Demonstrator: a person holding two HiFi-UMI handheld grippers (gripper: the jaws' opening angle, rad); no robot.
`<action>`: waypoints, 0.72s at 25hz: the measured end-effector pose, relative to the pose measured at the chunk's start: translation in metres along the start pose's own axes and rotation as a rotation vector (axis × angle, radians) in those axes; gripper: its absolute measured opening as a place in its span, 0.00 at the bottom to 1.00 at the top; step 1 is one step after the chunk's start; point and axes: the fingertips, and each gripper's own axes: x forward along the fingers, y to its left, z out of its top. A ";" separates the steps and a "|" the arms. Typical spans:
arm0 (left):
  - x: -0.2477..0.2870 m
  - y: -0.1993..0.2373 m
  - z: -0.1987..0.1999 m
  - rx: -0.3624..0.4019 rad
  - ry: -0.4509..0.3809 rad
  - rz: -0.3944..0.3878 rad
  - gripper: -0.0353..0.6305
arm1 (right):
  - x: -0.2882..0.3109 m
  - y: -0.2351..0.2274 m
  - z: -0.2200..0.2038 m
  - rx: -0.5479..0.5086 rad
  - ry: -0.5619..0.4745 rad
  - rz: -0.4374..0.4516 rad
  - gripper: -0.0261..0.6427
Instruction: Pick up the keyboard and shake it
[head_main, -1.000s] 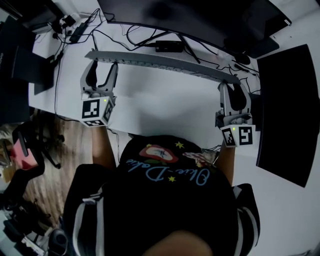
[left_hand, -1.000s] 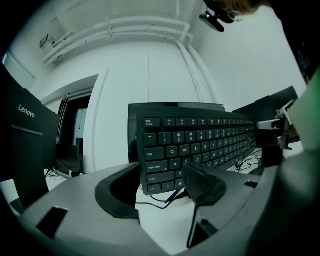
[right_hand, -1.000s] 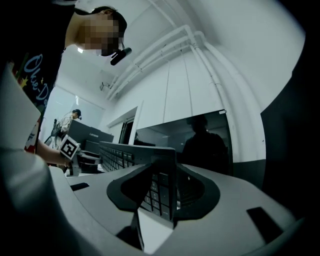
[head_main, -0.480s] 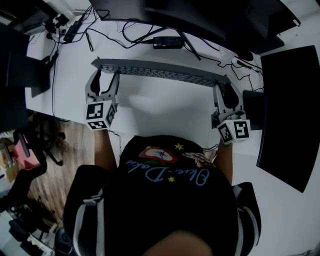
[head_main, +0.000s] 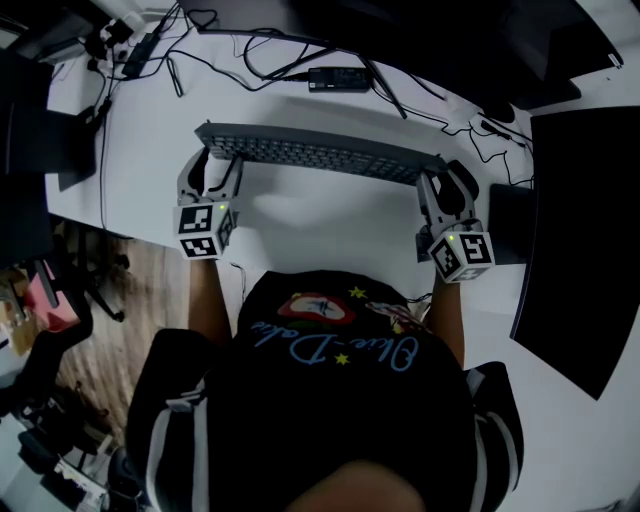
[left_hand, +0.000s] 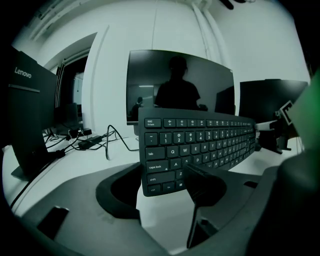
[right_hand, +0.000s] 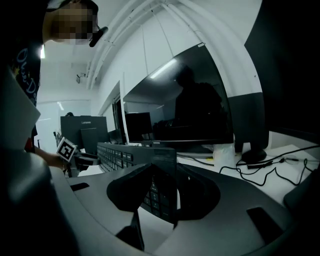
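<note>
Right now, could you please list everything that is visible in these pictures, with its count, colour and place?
keyboard: one, dark grey, held above the desk by both ends
desk: one, white, under the keyboard
monitors: at least three, black, along the far side of the desk
power brick: one, black, behind the keyboard
cables: several, black, around the power brick
flat pad: one, black, on the right part of the desk
chair: one, black, on the wooden floor at left
left claw: one, grey, shut on the keyboard's left end
right claw: one, grey, shut on the keyboard's right end
shirt: one, black with a print, on the person, bottom of the head view
</note>
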 end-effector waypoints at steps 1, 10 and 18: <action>0.001 0.000 -0.004 -0.003 0.017 0.001 0.42 | 0.002 -0.001 -0.005 0.011 0.014 -0.001 0.25; 0.016 -0.003 -0.035 -0.032 0.150 -0.023 0.42 | 0.018 -0.015 -0.034 0.085 0.128 -0.010 0.25; 0.033 -0.008 -0.042 -0.054 0.189 -0.070 0.42 | 0.035 -0.031 -0.047 0.130 0.205 -0.041 0.25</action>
